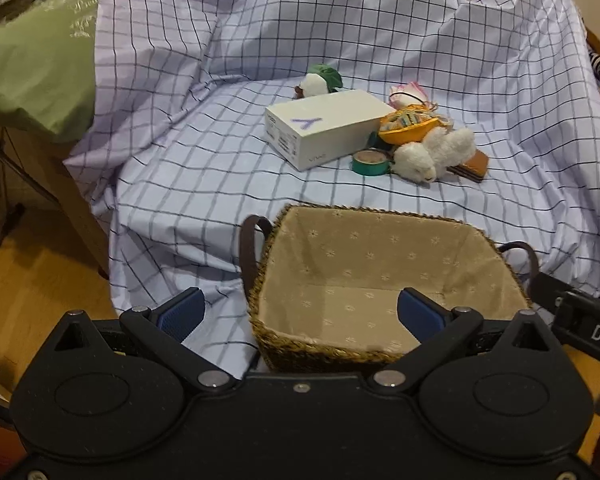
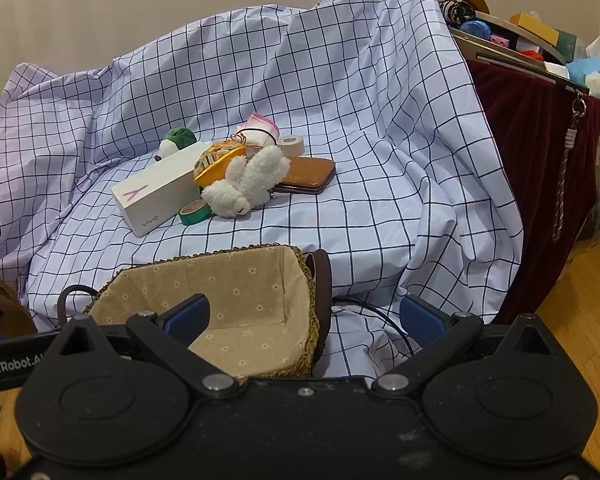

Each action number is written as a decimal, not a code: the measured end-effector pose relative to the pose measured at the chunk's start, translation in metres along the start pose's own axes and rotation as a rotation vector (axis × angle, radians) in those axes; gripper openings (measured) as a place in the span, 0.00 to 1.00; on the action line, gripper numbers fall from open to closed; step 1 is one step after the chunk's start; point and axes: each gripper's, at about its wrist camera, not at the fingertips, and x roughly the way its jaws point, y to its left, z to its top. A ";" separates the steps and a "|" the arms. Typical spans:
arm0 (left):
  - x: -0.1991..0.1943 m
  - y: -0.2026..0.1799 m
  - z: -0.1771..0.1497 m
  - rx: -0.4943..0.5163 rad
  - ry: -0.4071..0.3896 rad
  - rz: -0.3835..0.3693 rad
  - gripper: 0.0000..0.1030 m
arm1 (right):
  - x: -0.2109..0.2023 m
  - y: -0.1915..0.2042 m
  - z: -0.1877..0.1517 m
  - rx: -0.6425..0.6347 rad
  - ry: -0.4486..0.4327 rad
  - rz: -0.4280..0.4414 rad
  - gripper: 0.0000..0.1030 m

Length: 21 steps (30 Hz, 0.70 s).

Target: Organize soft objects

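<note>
A woven basket (image 1: pixel 276 344) (image 2: pixel 306 276) with a beige flowered lining sits empty at the near edge of the checked cloth. Beyond it lies a pile: a white plush rabbit (image 1: pixel 432 154) (image 2: pixel 246 186), an orange patterned pouch (image 1: pixel 408 122) (image 2: pixel 216 162), a white and green plush (image 1: pixel 320 80) (image 2: pixel 176 140) and a pink soft item (image 1: pixel 406 92) (image 2: pixel 262 124). My left gripper (image 1: pixel 300 314) is open, its blue pads straddling the basket's near left corner. My right gripper (image 2: pixel 306 316) is open too, over the basket's right handle. Neither holds anything.
A white phone box (image 1: pixel 324 128) (image 2: pixel 156 198), a green tape roll (image 1: pixel 370 162) (image 2: pixel 194 212), a beige tape roll (image 2: pixel 292 144) and a brown wallet (image 1: pixel 474 164) (image 2: pixel 308 174) lie among the soft items. A green cushion (image 1: pixel 36 68) is left; a cluttered shelf (image 2: pixel 532 44) over dark red cloth is right.
</note>
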 end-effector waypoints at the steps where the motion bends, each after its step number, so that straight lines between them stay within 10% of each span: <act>1: 0.000 -0.001 0.001 0.006 0.000 0.006 0.97 | 0.002 0.000 0.001 -0.001 0.000 0.005 0.98; 21: 0.051 0.011 0.066 0.004 0.057 -0.040 0.95 | 0.066 0.019 0.078 -0.062 -0.008 0.046 0.99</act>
